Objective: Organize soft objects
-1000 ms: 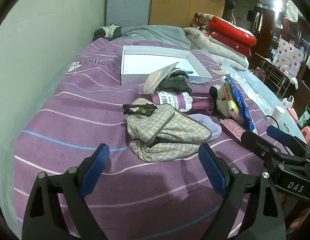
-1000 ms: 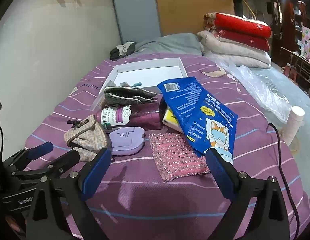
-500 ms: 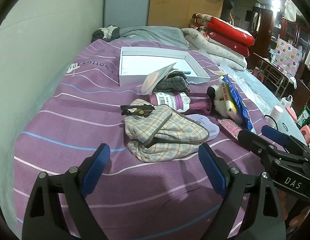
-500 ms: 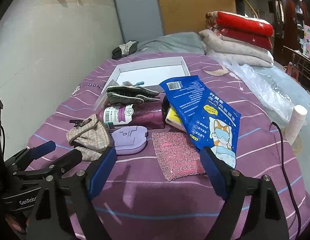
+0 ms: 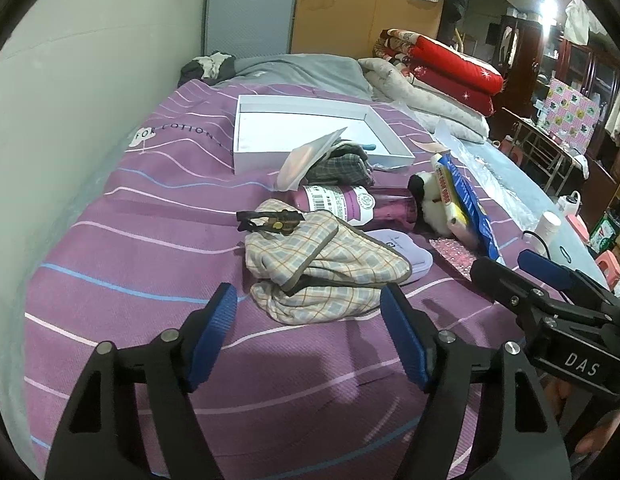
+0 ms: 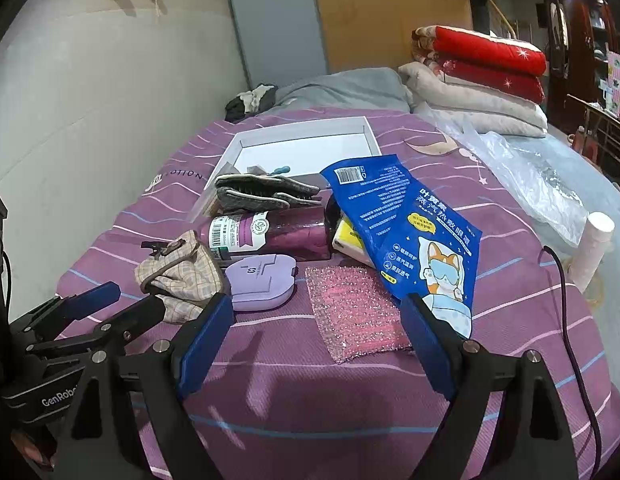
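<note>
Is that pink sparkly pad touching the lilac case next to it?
Apart. The right wrist view shows a strip of purple bedsheet between the pink pad and the lilac case.

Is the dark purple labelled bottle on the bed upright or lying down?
Lying down. The dark purple labelled bottle rests on its side on the purple striped bedspread, its barcode label facing up.

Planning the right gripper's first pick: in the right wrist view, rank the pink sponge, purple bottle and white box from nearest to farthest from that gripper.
1. Pink sponge: between the open right gripper fingers.
2. Purple bottle: mid-pile, lying on its side.
3. White box: farthest, behind the pile.
</note>
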